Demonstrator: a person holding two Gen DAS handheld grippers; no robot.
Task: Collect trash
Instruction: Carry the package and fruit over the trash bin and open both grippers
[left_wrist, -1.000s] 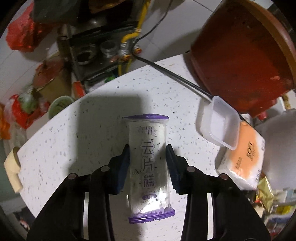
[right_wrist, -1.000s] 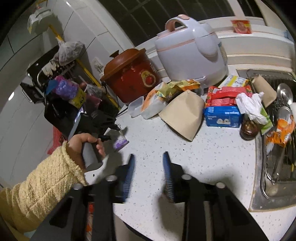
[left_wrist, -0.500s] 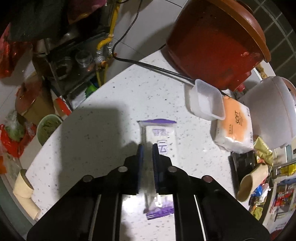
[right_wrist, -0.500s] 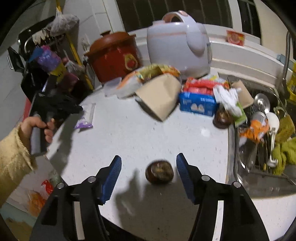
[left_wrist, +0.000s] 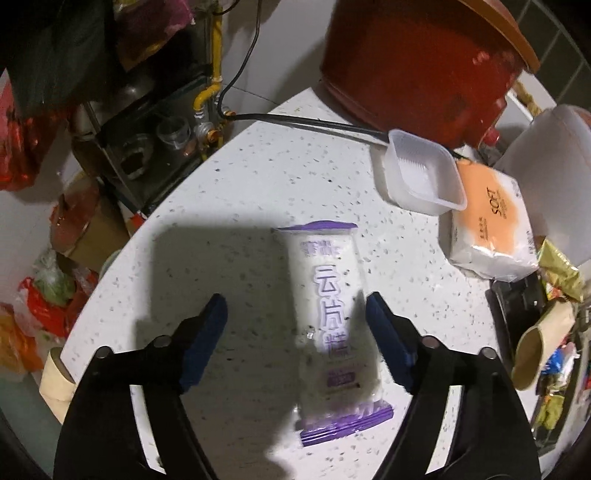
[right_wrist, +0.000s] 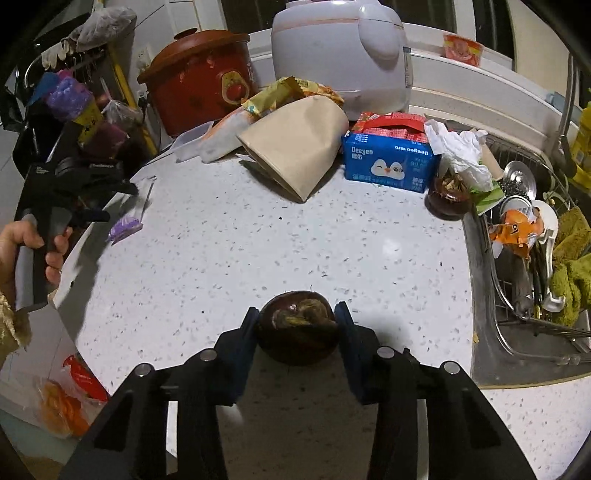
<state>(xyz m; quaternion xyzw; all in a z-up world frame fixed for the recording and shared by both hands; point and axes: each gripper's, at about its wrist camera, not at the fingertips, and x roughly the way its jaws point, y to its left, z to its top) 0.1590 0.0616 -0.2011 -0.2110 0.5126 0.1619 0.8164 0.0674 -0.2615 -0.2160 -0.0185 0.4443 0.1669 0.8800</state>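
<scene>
A clear wrapper with purple ends and purple print (left_wrist: 334, 325) lies flat on the white speckled counter (left_wrist: 240, 206). My left gripper (left_wrist: 295, 328) is open above it, the wrapper nearer the right finger. The wrapper also shows small in the right wrist view (right_wrist: 130, 218), next to the hand-held left gripper (right_wrist: 92, 206). My right gripper (right_wrist: 297, 326) has its blue pads against both sides of a dark brown fruit husk (right_wrist: 297, 326) that rests on the counter.
A red clay cooker (right_wrist: 201, 79), a white rice cooker (right_wrist: 340, 51), a brown paper bag (right_wrist: 299, 147), a blue tissue pack (right_wrist: 389, 162), crumpled paper (right_wrist: 460, 155) and another dark husk (right_wrist: 448, 194) crowd the back. A sink with dishes (right_wrist: 528, 258) is at right. A plastic tub (left_wrist: 421, 173) and an orange tissue pack (left_wrist: 491, 229) lie right of the wrapper.
My left gripper was shut on the wrapper, then opened wide; the wrapper lies loose on the counter. My right gripper moved forward and closed around the dark husk.
</scene>
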